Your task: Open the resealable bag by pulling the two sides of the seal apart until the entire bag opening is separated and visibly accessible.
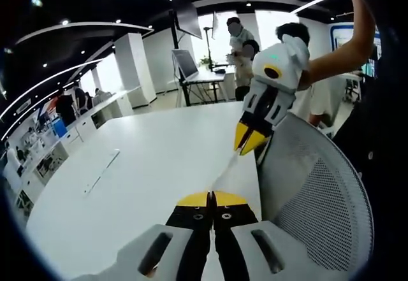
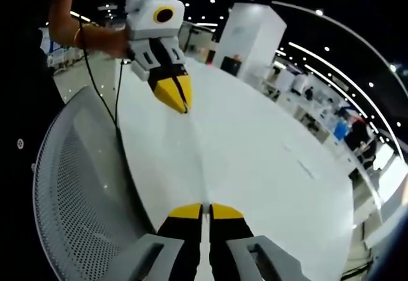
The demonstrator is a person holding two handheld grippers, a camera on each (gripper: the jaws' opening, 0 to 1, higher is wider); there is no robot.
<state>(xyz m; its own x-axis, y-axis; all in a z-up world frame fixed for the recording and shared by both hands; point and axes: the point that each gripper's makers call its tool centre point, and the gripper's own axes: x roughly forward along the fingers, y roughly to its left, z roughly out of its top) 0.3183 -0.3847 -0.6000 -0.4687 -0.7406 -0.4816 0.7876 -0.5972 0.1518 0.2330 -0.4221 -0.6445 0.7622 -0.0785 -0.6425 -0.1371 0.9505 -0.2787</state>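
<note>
Above the white table (image 1: pixel 146 160), my left gripper (image 1: pixel 211 197) and right gripper (image 2: pixel 204 209) each pinch an edge of the clear resealable bag (image 1: pixel 224 169), stretched taut between them beside a mesh chair (image 1: pixel 319 198).

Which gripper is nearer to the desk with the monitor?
Right. The right gripper hangs between the left gripper and the desk with the monitor, which stands behind it. The left gripper is farther back. Both hold the clear bag.

Both grippers, left (image 1: pixel 211 199) and right (image 2: pixel 205 211), jaws closed, facing
</note>
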